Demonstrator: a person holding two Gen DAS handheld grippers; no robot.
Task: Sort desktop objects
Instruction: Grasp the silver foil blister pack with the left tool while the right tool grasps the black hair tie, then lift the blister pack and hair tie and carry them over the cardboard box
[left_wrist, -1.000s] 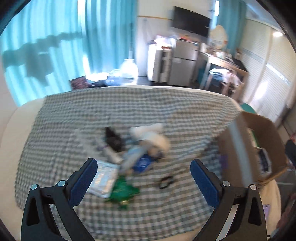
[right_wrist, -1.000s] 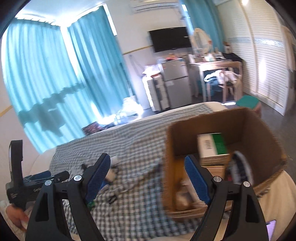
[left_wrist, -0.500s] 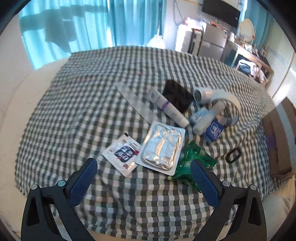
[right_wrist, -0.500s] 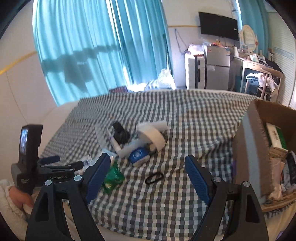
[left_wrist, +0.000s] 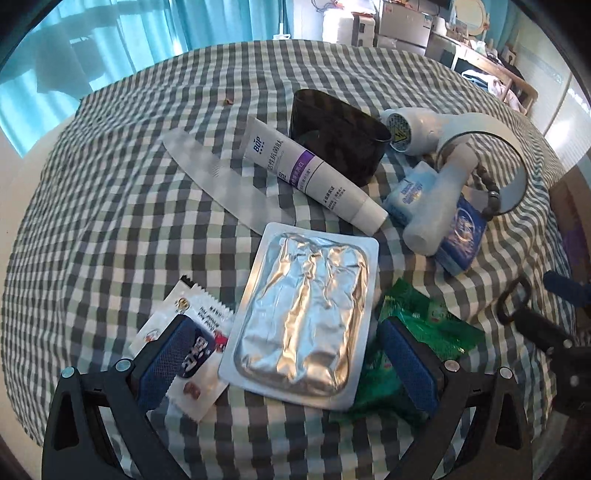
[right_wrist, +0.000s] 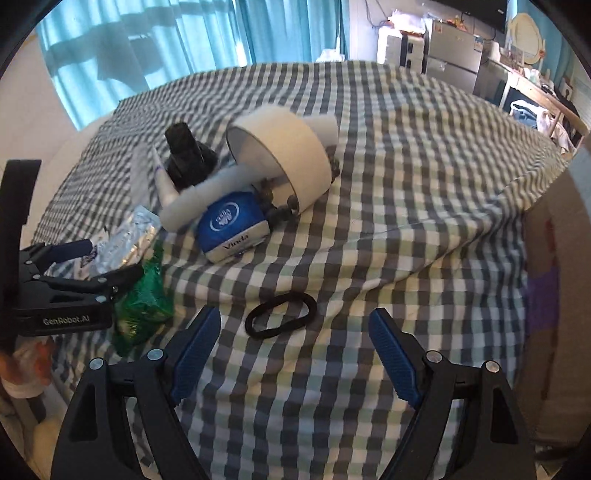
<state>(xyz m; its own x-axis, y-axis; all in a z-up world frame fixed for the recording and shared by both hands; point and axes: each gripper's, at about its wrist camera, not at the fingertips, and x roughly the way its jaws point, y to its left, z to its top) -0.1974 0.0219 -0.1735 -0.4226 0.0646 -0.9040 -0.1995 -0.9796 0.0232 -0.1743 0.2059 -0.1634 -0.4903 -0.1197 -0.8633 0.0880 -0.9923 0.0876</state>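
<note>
On the checked cloth (left_wrist: 110, 206) lie a silver foil tray pack (left_wrist: 306, 317), a white snack sachet (left_wrist: 184, 343), a green packet (left_wrist: 417, 332), a white tube (left_wrist: 306, 173), a clear ruler (left_wrist: 221, 184), a black case (left_wrist: 336, 133), a blue tissue pack (left_wrist: 461, 236) and a white hair dryer (left_wrist: 439, 177). My left gripper (left_wrist: 286, 363) is open, its jaws on either side of the foil pack's near end. My right gripper (right_wrist: 295, 358) is open and empty, just short of a black hair tie (right_wrist: 281, 315). The left gripper also shows in the right wrist view (right_wrist: 92, 266).
A white round band (right_wrist: 280, 155) lies on its side by the tissue pack (right_wrist: 232, 229) and the green packet (right_wrist: 142, 295). A cardboard box wall (right_wrist: 554, 288) stands at the right. Curtains, a fridge and a desk stand beyond the cloth.
Both grippers have come down and forward toward the cloth. The left now straddles the foil pack; the right has closed in on the hair tie. Both stay open.
</note>
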